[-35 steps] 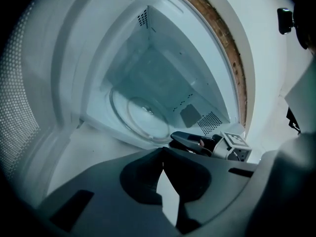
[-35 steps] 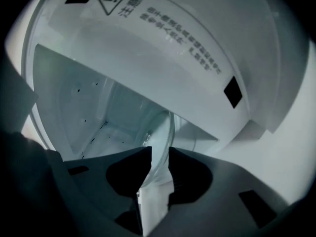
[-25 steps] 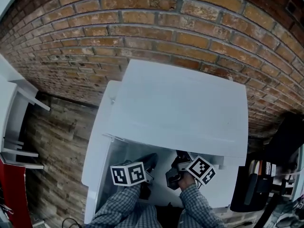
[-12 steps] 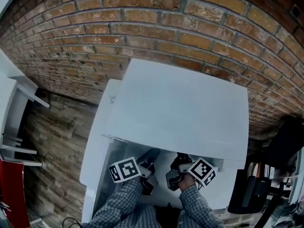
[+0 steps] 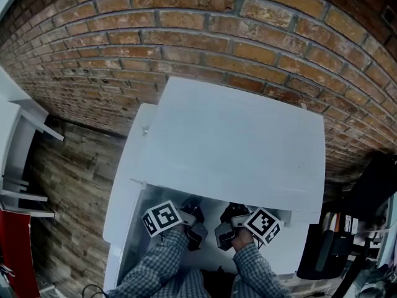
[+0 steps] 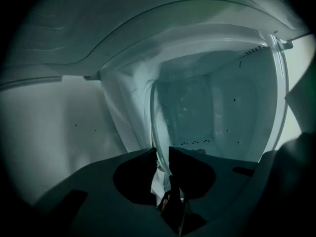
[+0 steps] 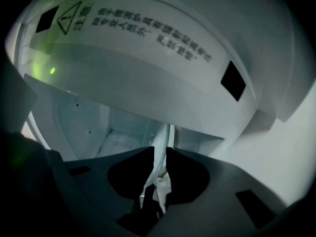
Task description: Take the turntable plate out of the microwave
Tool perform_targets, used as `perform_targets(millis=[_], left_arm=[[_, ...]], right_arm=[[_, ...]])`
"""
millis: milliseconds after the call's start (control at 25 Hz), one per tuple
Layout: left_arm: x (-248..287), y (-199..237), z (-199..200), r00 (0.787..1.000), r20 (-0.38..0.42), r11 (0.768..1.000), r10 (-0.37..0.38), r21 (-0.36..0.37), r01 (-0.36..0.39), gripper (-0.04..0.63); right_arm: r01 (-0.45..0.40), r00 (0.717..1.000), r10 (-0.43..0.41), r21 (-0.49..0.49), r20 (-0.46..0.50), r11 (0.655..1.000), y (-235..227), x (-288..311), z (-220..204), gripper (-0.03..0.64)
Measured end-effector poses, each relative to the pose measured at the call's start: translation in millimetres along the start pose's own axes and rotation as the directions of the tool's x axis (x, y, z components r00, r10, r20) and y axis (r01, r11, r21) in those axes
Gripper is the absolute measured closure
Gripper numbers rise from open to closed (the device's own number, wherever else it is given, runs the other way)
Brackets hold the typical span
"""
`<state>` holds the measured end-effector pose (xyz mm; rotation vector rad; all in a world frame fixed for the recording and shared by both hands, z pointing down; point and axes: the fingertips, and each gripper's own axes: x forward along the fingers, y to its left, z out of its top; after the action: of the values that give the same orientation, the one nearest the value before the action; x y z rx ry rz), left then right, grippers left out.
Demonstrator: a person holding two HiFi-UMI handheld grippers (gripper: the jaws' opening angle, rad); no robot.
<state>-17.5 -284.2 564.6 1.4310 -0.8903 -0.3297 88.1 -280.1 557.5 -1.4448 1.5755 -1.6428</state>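
plate [image 6: 154,125] rim in closing left gripper [image 6: 160,152] fingers [image 6: 132,177], right gripper [image 7: 160,151] clamping

Warning-triangle label [image 7: 123,28], Chinese "注意" caution text, on microwave [image 7: 148,90]

The microwave [image 5: 236,141] cavity [image 6: 212,112] is accessible from the front only. The brick wall [image 5: 186,36] stands directly behind the housing, and the housing overhangs the opening from above. The open door [image 5: 127,191] blocks the left flank. The rim of the turntable plate [image 6: 154,115] crosses the cavity mouth. Wooden floor [image 5: 74,185] left of the door offers free room, while dark clutter [image 5: 372,185] crowds the right side.
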Motion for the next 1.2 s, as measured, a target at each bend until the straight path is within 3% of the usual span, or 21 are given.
perform_targets(millis=[80, 320, 720, 1040, 1200], left_arm=[[0, 4, -1, 1.000, 0.003, 0.998, -0.005, -0.055, 0.006, 0.543], [-2, 1, 0, 0.999, 0.026, 0.989, -0.038, -0.144, 0.041, 0.558], [-3, -18, 1, 0.994, 0.019, 0.985, -0.107, -0.131, 0.108, 0.559], [-4, -26, 2, 0.991, 0.015, 0.983, -0.135, -0.121, 0.136, 0.558], [-3, -22, 2, 0.994, 0.014, 0.988, -0.110, -0.105, 0.111, 0.558]], right_arm=[[0.001, 1.000, -0.001, -0.004, -0.001, 1.000, -1, 0, 0, 0.538], [-0.014, 1.000, 0.014, 0.005, -0.015, 1.000, 3, -2, -2, 0.538], [-0.038, 0.995, 0.047, 0.108, -0.086, 0.993, 12, -4, -30, 0.537], [-0.117, 0.993, 0.116, 0.196, 0.016, 0.974, 13, 12, -12, 0.534], [-0.150, 0.989, 0.148, 0.202, 0.026, 0.968, 19, 14, -10, 0.566]])
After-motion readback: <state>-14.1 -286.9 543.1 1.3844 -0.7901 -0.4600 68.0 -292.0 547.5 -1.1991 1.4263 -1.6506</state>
